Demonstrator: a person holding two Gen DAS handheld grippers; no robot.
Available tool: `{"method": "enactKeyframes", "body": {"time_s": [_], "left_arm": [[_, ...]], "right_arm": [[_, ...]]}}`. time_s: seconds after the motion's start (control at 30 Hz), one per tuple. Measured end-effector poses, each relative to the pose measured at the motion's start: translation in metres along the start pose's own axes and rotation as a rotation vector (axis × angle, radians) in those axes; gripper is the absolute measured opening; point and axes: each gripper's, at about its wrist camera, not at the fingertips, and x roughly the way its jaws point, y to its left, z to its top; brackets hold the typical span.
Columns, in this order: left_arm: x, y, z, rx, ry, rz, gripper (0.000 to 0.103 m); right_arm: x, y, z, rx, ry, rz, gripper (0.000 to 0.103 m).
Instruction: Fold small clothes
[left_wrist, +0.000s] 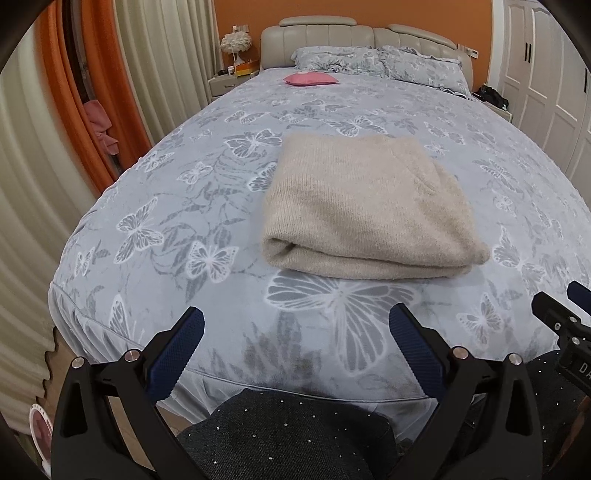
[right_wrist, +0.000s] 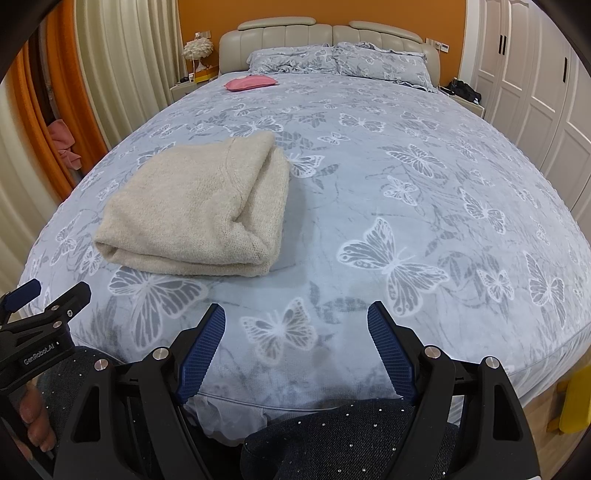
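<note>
A beige knitted sweater (left_wrist: 369, 206) lies folded into a thick rectangle on the butterfly-print bedspread (left_wrist: 184, 206), its rolled fold facing me. My left gripper (left_wrist: 297, 314) hovers over the bed's near edge, short of the sweater, open with nothing between its blue pads. In the right wrist view the sweater (right_wrist: 199, 206) sits to the left and ahead of my right gripper (right_wrist: 296, 310), which is open and empty above bare bedspread (right_wrist: 406, 184). Each gripper shows at the edge of the other's view: the right one (left_wrist: 563, 299) and the left one (right_wrist: 51, 291), held by a hand.
A pink cushion (left_wrist: 310, 79) lies near the pillows (left_wrist: 369, 61) at the headboard. Curtains (left_wrist: 155, 55) and a nightstand (left_wrist: 225, 83) flank the left side, white wardrobe doors (right_wrist: 535, 92) the right. The person's knees in dark sparkly trousers (left_wrist: 295, 435) press against the bed's near edge.
</note>
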Motion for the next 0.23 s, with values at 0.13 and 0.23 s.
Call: {"method": "enactKeyframes", "body": {"time_s": [0.13,0.23], "left_arm": [[0.0026,0.0007,-0.0004,-0.005,0.014,0.011,0.098],[0.0027,0.0011,-0.0005,-0.005,0.015,0.01,0.098]], "right_arm": [[0.0002,0.0001,-0.0001,-0.002,0.0,0.0,0.077],[0.0001,0.0008,-0.0004,0.001,0.0,-0.001,0.077]]}}
